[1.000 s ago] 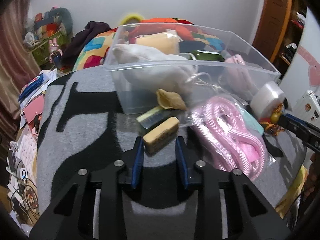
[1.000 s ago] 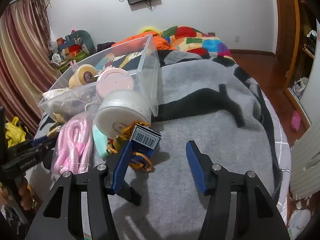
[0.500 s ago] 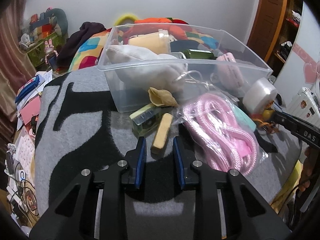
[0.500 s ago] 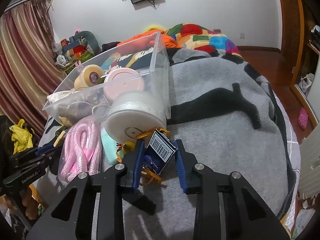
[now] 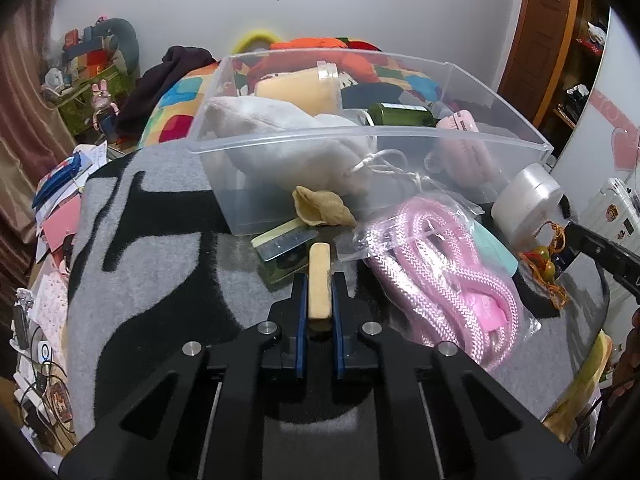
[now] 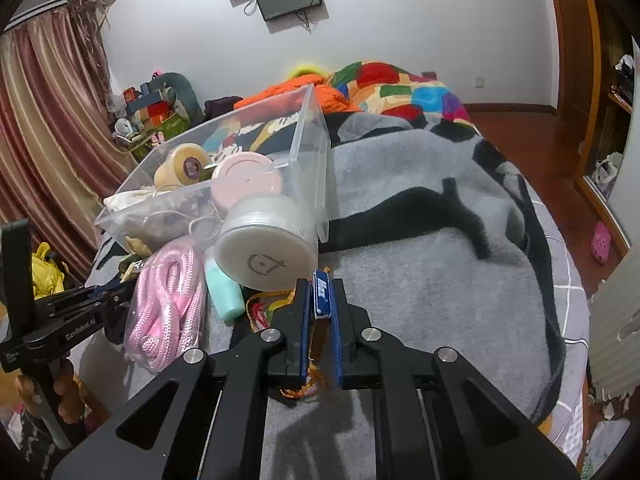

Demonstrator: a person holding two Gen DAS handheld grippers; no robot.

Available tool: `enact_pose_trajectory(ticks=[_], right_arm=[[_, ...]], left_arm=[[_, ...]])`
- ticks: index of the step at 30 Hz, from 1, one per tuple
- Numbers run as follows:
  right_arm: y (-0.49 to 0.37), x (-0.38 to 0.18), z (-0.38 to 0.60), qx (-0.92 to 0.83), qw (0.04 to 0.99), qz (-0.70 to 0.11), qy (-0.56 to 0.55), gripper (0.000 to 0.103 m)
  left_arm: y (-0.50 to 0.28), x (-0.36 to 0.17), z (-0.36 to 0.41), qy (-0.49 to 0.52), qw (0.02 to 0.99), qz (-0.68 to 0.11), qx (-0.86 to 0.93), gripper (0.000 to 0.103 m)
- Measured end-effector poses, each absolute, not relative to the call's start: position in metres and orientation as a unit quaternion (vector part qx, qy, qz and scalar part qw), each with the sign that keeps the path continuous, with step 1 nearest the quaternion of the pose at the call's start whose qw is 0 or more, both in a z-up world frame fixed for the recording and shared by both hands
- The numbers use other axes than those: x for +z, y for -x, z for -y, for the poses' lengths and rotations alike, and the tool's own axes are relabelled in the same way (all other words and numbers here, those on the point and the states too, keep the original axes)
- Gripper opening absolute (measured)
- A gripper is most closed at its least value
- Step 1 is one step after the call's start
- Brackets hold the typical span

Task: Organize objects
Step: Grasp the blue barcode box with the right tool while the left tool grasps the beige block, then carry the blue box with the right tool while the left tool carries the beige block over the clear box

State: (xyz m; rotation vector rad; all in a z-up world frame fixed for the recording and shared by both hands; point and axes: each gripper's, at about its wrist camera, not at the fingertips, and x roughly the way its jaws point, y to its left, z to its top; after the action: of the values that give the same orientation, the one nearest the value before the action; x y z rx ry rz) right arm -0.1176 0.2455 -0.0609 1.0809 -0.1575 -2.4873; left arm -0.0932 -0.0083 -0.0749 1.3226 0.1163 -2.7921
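Left wrist view: your left gripper (image 5: pixel 319 298) is clamped on the tan bar (image 5: pixel 319 280), pads pressing both long faces. The bar's long axis runs straight out along the fingers, its far end toward the clear bin (image 5: pixel 372 140). The bin lies directly ahead and above the bar on the grey blanket (image 5: pixel 152 280), with a green-edged case (image 5: pixel 285 245) and a shell (image 5: pixel 322 210) in between. Judgement: the coming move is a lift, then straight forward over the near wall; no turn of the wrist needed.

Right wrist view: your right gripper (image 6: pixel 320 300) is clamped on the blue-edged packet (image 6: pixel 322 294), which stands on edge between the pads, orange cord (image 6: pixel 300 390) trailing below. The bin (image 6: pixel 312 140) lies ahead and to the left, behind the white round tub (image 6: pixel 267 249). Judgement: you must lift clear of the tub first, and the cord may drag its neighbours. The left hand has the shorter, straighter path.
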Motion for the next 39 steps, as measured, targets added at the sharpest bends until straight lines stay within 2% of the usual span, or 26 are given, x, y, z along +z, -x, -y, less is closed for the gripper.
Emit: enact_pose_trajectory(ticks=[11,20,39], right_arm=[[0.106,-0.052,-0.245,-0.903,0.21,0.04,-0.373,0.006],[0.098,-0.018,-0.244,-0.919,0.21,0.031,-0.332,0.006],[0.114,0.024,-0.217,-0.931,0.236,0.02,-0.278,0.006]], left_arm=[[0.074,-0.05,0.01,-0.395,0.019,-0.048,-0.917,0.01],[0.067,-0.025,0.007,-0.368,0.015,-0.048,-0.929,0.01],[0.086,0.009,0.011,-0.329,-0.002,-0.058,-0.943,0.01]])
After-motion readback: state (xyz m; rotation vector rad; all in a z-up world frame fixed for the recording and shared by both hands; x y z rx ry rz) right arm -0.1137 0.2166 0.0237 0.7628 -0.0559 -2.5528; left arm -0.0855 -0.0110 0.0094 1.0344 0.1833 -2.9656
